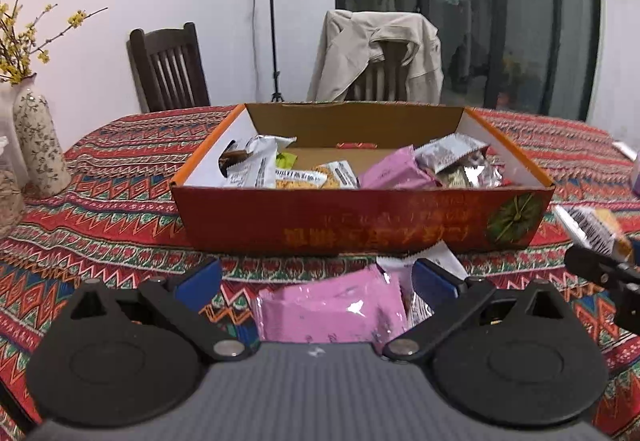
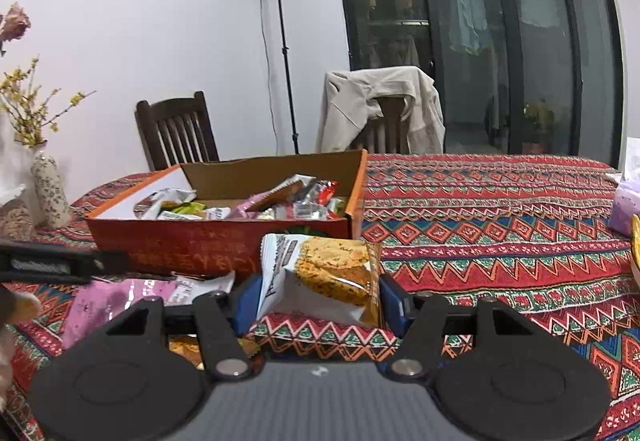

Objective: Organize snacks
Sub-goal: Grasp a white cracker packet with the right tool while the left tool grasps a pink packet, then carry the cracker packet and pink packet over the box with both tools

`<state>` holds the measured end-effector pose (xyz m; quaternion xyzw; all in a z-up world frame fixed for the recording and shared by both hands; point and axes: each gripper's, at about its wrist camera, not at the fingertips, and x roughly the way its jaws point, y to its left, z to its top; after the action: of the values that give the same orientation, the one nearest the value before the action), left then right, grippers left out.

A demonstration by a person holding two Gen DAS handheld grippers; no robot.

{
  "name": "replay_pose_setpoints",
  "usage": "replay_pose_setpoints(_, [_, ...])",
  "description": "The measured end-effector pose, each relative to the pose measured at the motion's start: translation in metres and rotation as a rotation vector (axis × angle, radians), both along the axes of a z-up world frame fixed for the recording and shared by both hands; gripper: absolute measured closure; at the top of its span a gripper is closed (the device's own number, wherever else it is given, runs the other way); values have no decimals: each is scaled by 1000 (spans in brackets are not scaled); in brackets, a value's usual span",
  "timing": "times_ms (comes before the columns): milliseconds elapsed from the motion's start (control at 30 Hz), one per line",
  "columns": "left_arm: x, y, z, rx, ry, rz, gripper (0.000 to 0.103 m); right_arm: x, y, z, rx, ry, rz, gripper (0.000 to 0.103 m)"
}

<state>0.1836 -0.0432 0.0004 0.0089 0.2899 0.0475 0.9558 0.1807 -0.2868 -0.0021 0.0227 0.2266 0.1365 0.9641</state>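
Blue pads on my right gripper (image 2: 318, 303) are squeezing a snack packet (image 2: 320, 277), white on one side and orange with a picture of crispy squares on the other. The packet stands up between the two pads, lifted off the tablecloth (image 2: 500, 241), with its top in front of the near wall of the box. My left gripper (image 1: 318, 281) has its blue pads spread wide apart, and nothing is pinched between them. A flat pink packet (image 1: 332, 309) lies on the cloth right under that gap, near the pads but not touched by them as far as I can tell. A white packet (image 1: 416, 259) with a zigzag edge pokes out just behind the pink one, close to the box. The cardboard box (image 1: 360, 225) sits in the middle of the table, red and orange outside, brown and white inside. Lots of snacks are piled in it already: a silver and white bag (image 1: 252, 161) on the left, a pink pack (image 1: 396, 171) toward the right, and some shiny little ones beside it. In the left view my right gripper shows at the right edge with its snack. A flowery vase (image 1: 38, 149) with yellow blossoms stands on the far left of the table. Behind the table are a dark wooden chair (image 1: 168, 67) and another chair with a beige jacket (image 1: 376, 53) hung over it.
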Motion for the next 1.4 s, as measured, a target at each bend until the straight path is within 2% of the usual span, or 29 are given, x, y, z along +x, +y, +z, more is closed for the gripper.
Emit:
replay_pose_setpoints(200, [-3, -20, -10, 84, 28, 55, 0, -7, -1, 3, 19, -15, 19, 42])
replay_pose_setpoints(467, [3, -23, -28, 52, 106, 103, 0, -8, 0, 2, 24, -5, 30, 42])
replay_pose_setpoints(700, [2, -17, -29, 16, 103, 110, 0, -5, 1, 0, 20, 5, 27, 42])
replay_pose_setpoints(767, [1, -15, -28, -2, 109, 97, 6, -5, 1, 0, 18, 7, 26, 42])
replay_pose_setpoints(800, [1, -13, -28, -19, 112, 84, 15, -4, 1, -1, 18, 9, 25, 42])
replay_pose_setpoints(900, [-1, -10, -26, -45, 111, 78, 22, -3, 1, -2, 21, 19, 23, 41])
replay_pose_setpoints(1133, [-10, -2, -23, -66, 95, 69, 27, 0, 0, -5, 23, 35, 15, 41])
replay_pose_setpoints(1400, [-24, 12, -11, -96, 47, 44, 27, 0, 0, -5, 29, 19, 19, 41])
